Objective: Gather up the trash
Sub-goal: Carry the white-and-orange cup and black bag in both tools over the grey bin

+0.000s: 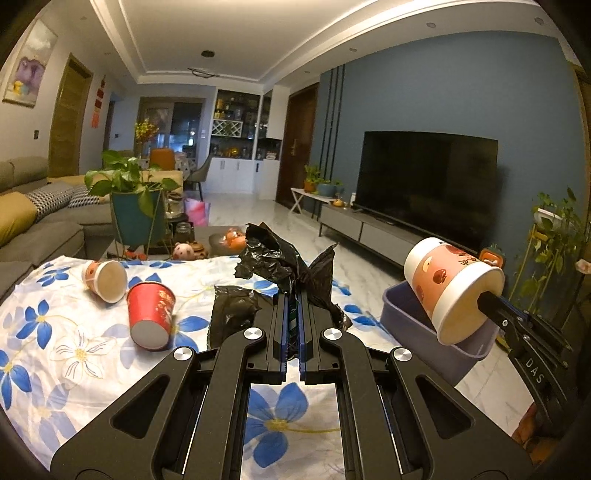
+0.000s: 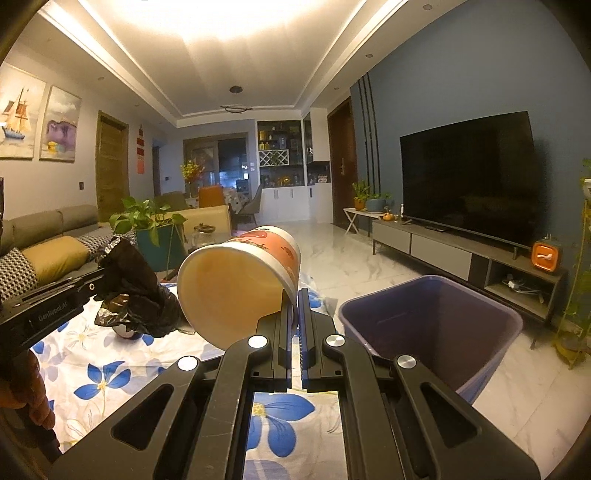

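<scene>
a: what's the left gripper (image 1: 293,295) got?
b: a crumpled black plastic bag (image 1: 280,258), pinched tight above the floral tablecloth (image 1: 74,332).
a: and the right gripper (image 2: 294,306)?
b: clamped on the rim of a paper cup (image 2: 236,280), held tipped beside the purple bin (image 2: 436,325). two more cups, red (image 1: 151,314) and maybe cream (image 1: 105,278), lie on the cloth.

Warm indoor light, evening feel. Ceiling cove (image 2: 236,29) blows out to white-yellow glare in the right wrist view; left wrist view dimmer, more even. TV screen (image 1: 428,181) dark, faint reflections. Marble floor (image 2: 369,251) carries soft sheen. Strong fisheye bowing, black vignette at corners. Focus mostly sharp.
</scene>
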The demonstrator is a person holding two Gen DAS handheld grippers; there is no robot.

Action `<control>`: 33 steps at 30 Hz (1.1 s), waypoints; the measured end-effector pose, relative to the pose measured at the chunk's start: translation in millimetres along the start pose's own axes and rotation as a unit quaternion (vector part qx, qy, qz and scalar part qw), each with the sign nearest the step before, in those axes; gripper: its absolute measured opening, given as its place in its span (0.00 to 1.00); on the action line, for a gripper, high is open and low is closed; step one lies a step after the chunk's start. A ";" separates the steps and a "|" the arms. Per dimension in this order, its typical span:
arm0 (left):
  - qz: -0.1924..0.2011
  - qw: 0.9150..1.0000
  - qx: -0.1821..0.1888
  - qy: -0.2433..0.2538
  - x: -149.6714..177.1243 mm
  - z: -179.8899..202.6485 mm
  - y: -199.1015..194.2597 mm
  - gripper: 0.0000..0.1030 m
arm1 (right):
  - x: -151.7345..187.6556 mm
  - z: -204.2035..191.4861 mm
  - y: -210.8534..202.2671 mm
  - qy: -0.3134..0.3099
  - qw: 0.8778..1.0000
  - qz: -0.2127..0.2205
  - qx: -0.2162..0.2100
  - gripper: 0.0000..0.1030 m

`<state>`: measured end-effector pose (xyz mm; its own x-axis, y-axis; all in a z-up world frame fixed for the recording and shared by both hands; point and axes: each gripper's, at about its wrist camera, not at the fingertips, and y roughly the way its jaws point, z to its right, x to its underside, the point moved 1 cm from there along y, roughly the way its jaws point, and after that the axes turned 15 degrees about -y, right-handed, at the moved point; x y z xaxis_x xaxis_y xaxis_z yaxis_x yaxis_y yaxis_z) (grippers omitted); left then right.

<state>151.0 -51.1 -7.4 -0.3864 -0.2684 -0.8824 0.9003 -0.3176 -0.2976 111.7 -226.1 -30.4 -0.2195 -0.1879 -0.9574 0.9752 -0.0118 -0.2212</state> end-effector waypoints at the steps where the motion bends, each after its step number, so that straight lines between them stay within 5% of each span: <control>1: -0.001 1.000 0.002 0.000 0.5 1.9 1.2 0.03 | 0.4 2.4 -0.7 0.001 1.000 0.000 0.002 0.04; 21: -0.021 0.998 0.050 0.041 12.0 55.3 35.4 0.03 | 12.3 52.6 -6.6 0.030 0.998 -0.002 0.059 0.04; 33: -0.039 0.991 0.111 0.056 16.9 114.0 74.7 0.03 | 20.1 100.3 -8.9 0.052 0.991 -0.008 0.123 0.04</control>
<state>188.9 -183.1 -3.0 -0.4165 -0.1361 -0.8989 0.7978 -0.5288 -0.2895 101.7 -328.3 -29.0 -0.2241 -0.0834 -0.9710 0.9468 -0.2549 -0.1966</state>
